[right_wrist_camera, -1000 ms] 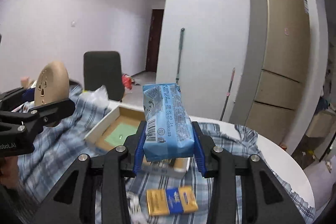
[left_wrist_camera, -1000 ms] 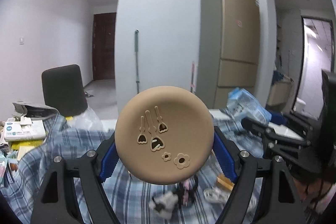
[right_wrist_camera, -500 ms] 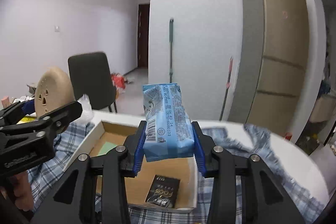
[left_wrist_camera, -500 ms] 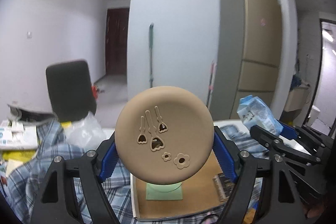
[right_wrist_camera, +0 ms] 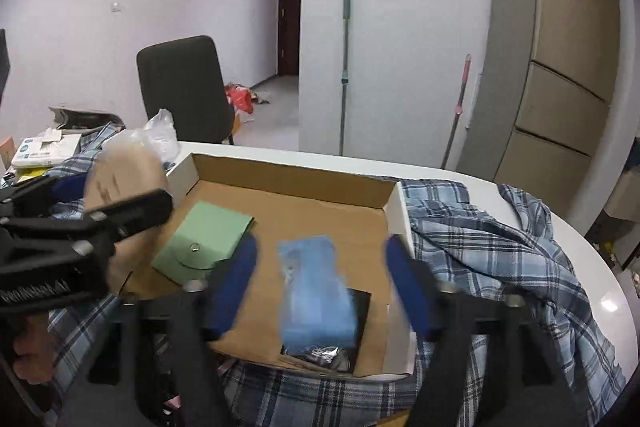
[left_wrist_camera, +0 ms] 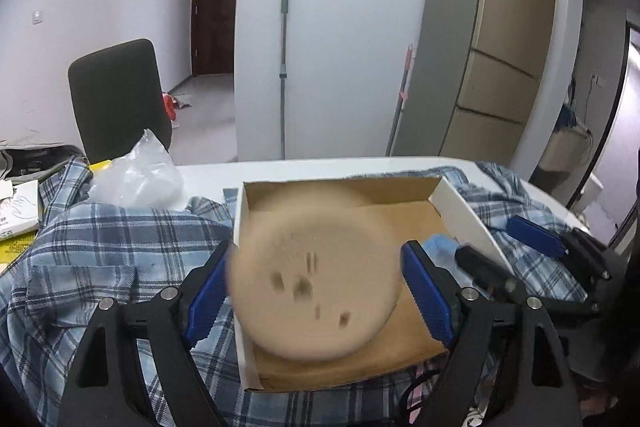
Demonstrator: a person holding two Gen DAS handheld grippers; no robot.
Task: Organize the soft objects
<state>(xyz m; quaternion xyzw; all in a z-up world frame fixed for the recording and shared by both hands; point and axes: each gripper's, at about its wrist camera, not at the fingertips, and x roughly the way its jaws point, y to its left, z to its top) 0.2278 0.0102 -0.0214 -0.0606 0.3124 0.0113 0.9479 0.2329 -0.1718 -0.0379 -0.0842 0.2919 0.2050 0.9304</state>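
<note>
Left wrist view first. Left gripper (left_wrist_camera: 314,259) pointing down over an open cardboard box (left_wrist_camera: 412,223). Jaws spread wide and easing wider, blue pads (left_wrist_camera: 208,291) flanking a round tan cushion disc (left_wrist_camera: 314,287). Disc smeared by motion blur, hanging over the left half of the box. Narrow gap visible at the right-hand pad, so released rather than clamped. Hard to say whether touching the box floor or in mid-air. Box resting on a blue plaid cloth (left_wrist_camera: 120,247) spread across a white table (left_wrist_camera: 320,167). Crumpled clear plastic bag (left_wrist_camera: 136,175) lying further back on the left. Right gripper (left_wrist_camera: 508,251) reaching in over the box's right wall, with a pale blue packet (left_wrist_camera: 440,247) showing just inside that wall.

Right wrist view next. Right gripper (right_wrist_camera: 320,267) aimed down into the same box (right_wrist_camera: 300,203). Jaws opening, both pads (right_wrist_camera: 236,283) standing clear of the blue packet (right_wrist_camera: 316,291) between them. Packet blurred, let go, over the right part of the box and overlapping a black sachet (right_wrist_camera: 320,355) lying on the floor there. Landed or not, cannot tell. Green snap pouch (right_wrist_camera: 204,243) lying flat in the left part of the box. Left gripper (right_wrist_camera: 84,199) at the box's left edge with the tan disc (right_wrist_camera: 124,171) between its fingers, a hand (right_wrist_camera: 28,359) below at the frame edge. Plaid cloth (right_wrist_camera: 480,247) bunched to the right of the box.
</note>
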